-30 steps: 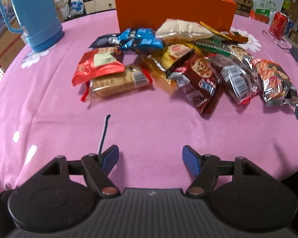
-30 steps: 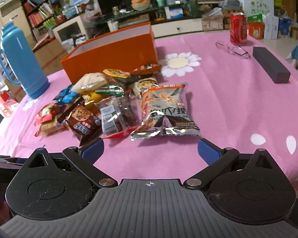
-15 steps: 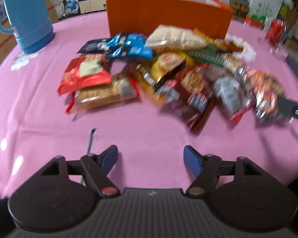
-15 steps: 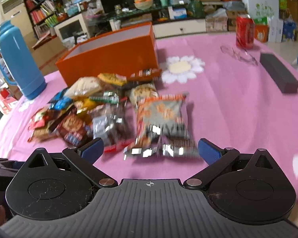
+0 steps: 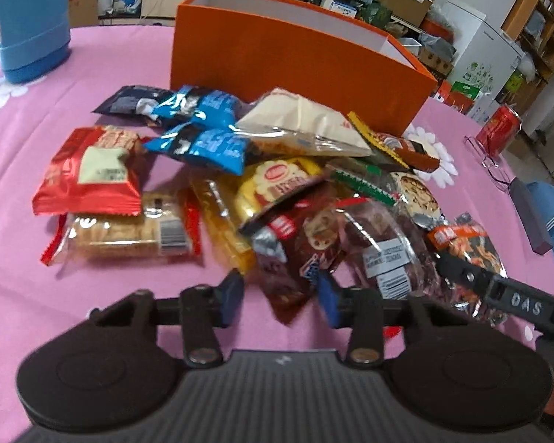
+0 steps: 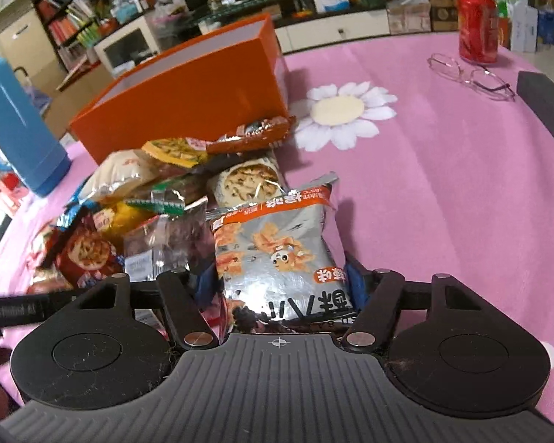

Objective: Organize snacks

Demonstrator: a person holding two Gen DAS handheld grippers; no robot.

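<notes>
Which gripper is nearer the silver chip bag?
Right. The right gripper has the silver chip bag between its fingers, at the bag's near end. The left gripper is off to the bag's left, straddling the brown cookie packet.

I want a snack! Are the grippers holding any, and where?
The left gripper straddles the dark red cookie packet's near end; the right gripper straddles the silver-and-orange crisp bag's sides. Actual squeezing cannot be told.

Pink table (image 6: 443,170) w/ snack pile (image 5: 277,192), orange box (image 5: 295,55), can (image 6: 477,22), glasses (image 6: 469,75).
</notes>
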